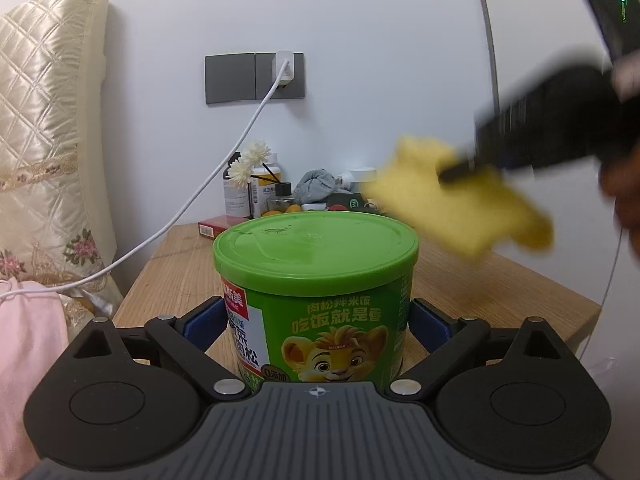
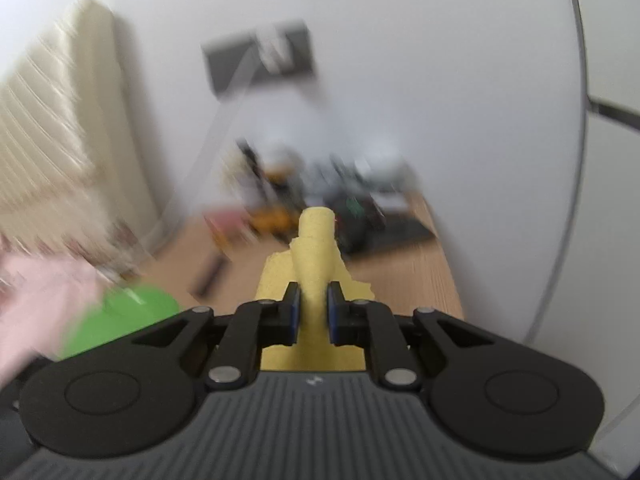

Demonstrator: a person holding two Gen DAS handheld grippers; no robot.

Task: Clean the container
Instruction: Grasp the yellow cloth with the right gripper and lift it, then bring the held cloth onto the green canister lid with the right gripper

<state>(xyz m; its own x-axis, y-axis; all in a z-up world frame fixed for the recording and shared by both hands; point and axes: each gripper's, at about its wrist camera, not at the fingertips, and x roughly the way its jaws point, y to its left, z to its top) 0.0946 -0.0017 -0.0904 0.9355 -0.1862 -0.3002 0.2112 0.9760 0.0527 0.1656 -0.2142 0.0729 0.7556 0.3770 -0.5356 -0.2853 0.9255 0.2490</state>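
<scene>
A green round container [image 1: 316,280] with a lion cub label and a green lid stands on the wooden bedside table [image 1: 500,296]. My left gripper [image 1: 316,324] is shut on its sides, blue pads against both flanks. My right gripper [image 2: 314,304] is shut on a yellow sponge cloth [image 2: 316,256]. In the left wrist view that cloth [image 1: 452,204] and the right gripper [image 1: 460,168] are blurred, above and to the right of the lid. The container's lid [image 2: 132,312] shows as a green blur at lower left in the right wrist view.
Bottles, a reed diffuser with white flowers [image 1: 256,184], a red box [image 1: 212,226] and a grey cloth [image 1: 320,184] crowd the table's back by the wall. A white charger cable [image 1: 192,208] hangs from the wall socket. A quilted headboard [image 1: 44,120] and pink bedding [image 1: 24,344] lie left.
</scene>
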